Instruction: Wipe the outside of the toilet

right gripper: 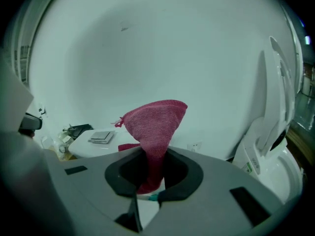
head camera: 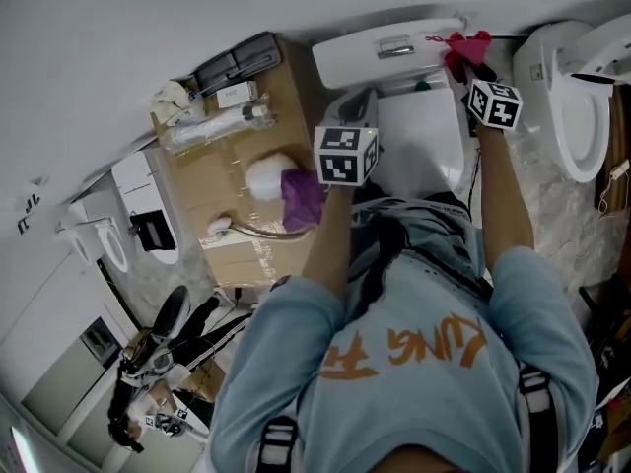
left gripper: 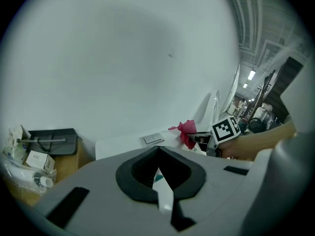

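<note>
The white toilet has its tank (head camera: 389,52) against the wall and its shut lid (head camera: 422,141) below me. A red cloth (head camera: 465,47) hangs bunched over the tank's right end, with my right gripper (head camera: 465,69) shut on it. In the right gripper view the cloth (right gripper: 155,124) rises as a cone from between the jaws of that gripper (right gripper: 152,154), with the tank (right gripper: 91,145) at left. My left gripper (head camera: 362,99) hovers over the toilet's left side, jaws together and holding nothing. In the left gripper view, this gripper (left gripper: 157,150) faces the tank (left gripper: 125,145) and the red cloth (left gripper: 186,131).
A cardboard box (head camera: 222,180) stands left of the toilet, bearing a purple cloth (head camera: 302,197), a white fluffy pad (head camera: 264,176), bottles and a dark tray (head camera: 237,64). A second toilet (head camera: 577,106) with raised lid (right gripper: 275,97) stands to the right.
</note>
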